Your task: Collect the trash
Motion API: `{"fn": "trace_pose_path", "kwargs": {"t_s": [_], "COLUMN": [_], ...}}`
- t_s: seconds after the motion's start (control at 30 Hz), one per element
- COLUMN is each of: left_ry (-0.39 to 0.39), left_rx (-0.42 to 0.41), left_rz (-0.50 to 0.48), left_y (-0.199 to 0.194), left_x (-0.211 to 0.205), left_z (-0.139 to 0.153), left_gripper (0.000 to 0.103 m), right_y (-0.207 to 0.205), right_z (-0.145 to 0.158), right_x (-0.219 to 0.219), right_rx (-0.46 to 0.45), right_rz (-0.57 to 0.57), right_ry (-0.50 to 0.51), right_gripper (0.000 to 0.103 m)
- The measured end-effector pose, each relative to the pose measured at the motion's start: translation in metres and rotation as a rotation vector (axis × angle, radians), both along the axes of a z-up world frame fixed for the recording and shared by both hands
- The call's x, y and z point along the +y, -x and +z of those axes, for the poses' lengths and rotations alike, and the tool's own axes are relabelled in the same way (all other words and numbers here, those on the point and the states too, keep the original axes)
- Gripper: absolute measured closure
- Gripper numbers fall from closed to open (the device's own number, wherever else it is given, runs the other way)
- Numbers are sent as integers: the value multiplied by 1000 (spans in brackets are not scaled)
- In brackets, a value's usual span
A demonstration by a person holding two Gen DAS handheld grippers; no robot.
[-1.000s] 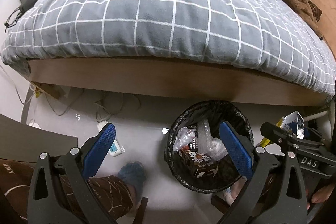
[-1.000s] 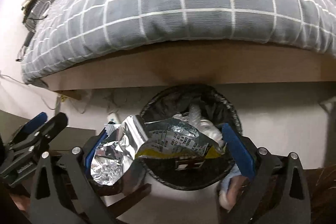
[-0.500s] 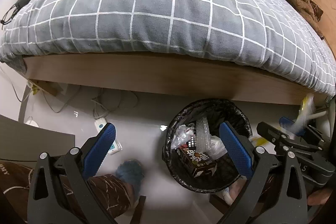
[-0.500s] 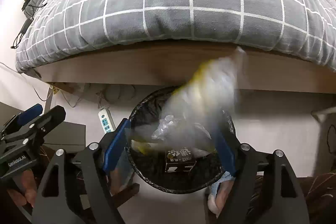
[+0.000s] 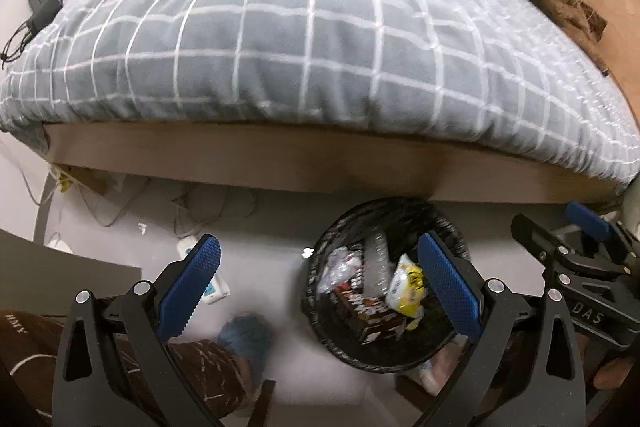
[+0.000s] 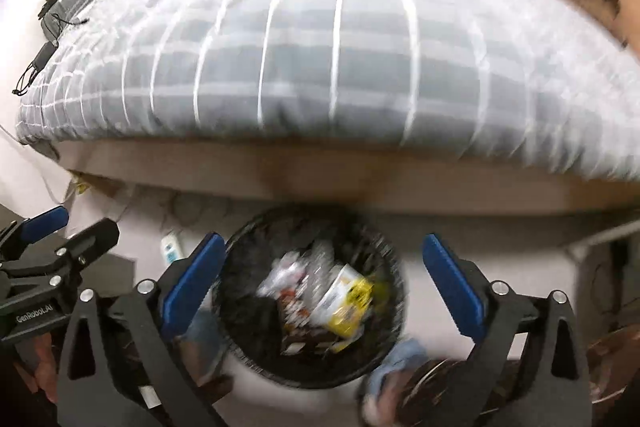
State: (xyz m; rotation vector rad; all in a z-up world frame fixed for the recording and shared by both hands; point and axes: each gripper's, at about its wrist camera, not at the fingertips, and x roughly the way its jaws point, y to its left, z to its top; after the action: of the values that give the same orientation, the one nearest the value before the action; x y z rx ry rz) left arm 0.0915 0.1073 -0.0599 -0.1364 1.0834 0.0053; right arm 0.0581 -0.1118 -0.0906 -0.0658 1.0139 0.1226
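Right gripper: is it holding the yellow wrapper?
No. The right gripper stands open with nothing between its pads, and the yellow wrapper lies inside the bin.

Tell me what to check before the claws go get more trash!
1. Chip bag inside the bin: ok, lying on top of the other trash.
2. Right claw empty: ok, its jaws have just been opening and nothing is between them.
3. Left claw empty and open: ok.
4. Bin upright, beside the bed: ok.
5. Bin has room left: cannot tell, the view is blurry.
6. More trash on the floor: cannot tell from here.
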Motion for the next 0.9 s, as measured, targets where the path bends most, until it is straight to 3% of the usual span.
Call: {"fn": "trace_pose_path", "kwargs": {"t_s": [0.2,0.5,0.67,0.9], "left_ry": [-3,-19,-50,-66], "left_rx": [-91,-254,-321,-338], "left_rz": [-64,-83,-103,-97], "left_y": [13,50,80,96], "left_x": [-28,-48,-57,-54], "left_z": [48,139,169,175], "left_gripper": [6,6,6,6], "right_y": [20,77,106,124], "right_z": [63,160,182,186], "right_x": [-20,-52,-60,-60], "right_rx": [-146,-333,-375,-375], "right_rz": [-42,-106,-111,-104], "right_ry": [10,4,-6,-12], "right_gripper": [7,7,7,7]}}
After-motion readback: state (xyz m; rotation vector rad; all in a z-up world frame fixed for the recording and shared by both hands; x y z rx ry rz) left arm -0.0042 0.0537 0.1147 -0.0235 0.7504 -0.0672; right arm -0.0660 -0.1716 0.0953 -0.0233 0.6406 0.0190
